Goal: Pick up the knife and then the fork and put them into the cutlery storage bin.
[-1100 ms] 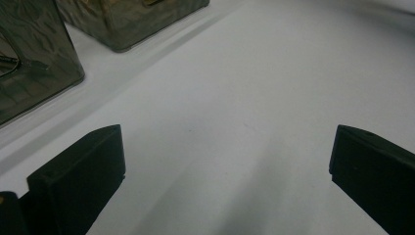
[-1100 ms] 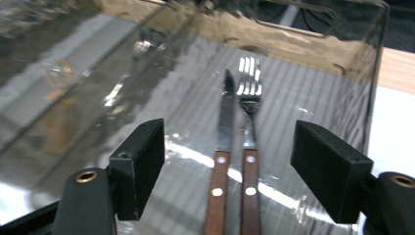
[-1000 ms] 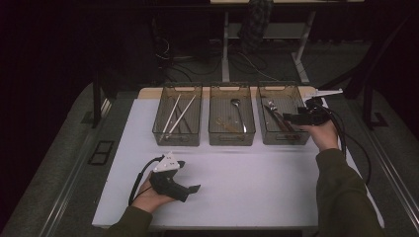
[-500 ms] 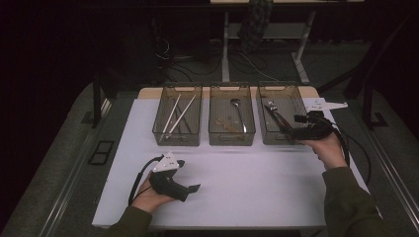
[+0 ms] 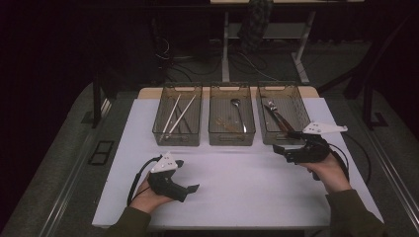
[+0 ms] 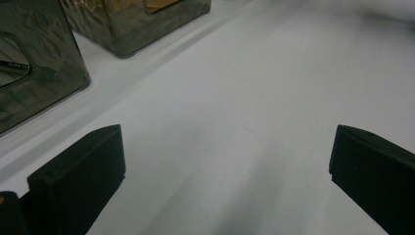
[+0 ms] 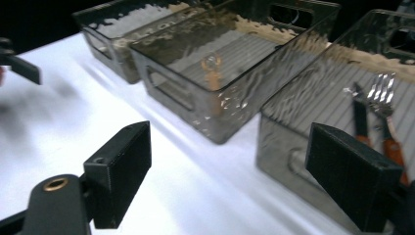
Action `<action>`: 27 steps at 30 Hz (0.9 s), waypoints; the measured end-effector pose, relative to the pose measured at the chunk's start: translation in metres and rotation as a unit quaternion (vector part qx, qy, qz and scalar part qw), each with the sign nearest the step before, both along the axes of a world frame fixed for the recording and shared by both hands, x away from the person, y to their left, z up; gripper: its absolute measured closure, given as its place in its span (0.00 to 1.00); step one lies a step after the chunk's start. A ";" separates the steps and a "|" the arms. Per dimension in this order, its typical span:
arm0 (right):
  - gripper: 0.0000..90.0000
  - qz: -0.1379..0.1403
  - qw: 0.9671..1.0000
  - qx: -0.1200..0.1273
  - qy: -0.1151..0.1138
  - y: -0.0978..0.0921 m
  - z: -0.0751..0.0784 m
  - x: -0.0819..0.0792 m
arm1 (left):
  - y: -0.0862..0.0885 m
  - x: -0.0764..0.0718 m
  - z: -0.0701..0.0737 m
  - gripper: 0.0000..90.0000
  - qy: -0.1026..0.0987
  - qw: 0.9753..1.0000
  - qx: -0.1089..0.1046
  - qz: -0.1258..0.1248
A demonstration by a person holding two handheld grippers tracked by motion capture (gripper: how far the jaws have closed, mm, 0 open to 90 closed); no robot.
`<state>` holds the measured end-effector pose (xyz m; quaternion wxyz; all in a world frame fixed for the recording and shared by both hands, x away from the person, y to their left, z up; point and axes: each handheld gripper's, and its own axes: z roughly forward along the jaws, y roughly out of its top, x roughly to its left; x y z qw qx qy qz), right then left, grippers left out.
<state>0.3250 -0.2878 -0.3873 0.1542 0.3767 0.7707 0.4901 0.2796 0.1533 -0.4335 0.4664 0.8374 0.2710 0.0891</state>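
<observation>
Forks (image 7: 386, 98) lie in the bin (image 7: 313, 98) just beyond the spread right claw (image 7: 244, 171).

The right bin (image 7: 313, 112) runs off the right gripper view's edge, its forks (image 7: 384, 117) cut off below; a blurred dark shape sits at the left edge; small brown items in the middle bin (image 5: 232, 114) are too small to identify.

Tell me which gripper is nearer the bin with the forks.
Right. The right gripper sits just in front of the fork bin; the left gripper rests far off on the table's near left.
</observation>
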 end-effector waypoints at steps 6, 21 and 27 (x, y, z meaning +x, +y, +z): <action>0.15 0.003 1.000 0.007 0.000 -0.006 -0.012 -0.016 | 0.001 -0.001 0.001 0.00 0.000 1.000 -0.002 0.000; 0.15 0.035 0.999 -0.002 0.004 -0.012 -0.040 -0.049 | 0.001 -0.004 0.003 0.00 -0.001 1.000 -0.009 0.001; 0.15 0.040 0.999 -0.007 0.016 -0.010 -0.051 -0.060 | 0.001 -0.005 0.003 0.00 0.000 1.000 -0.008 -0.002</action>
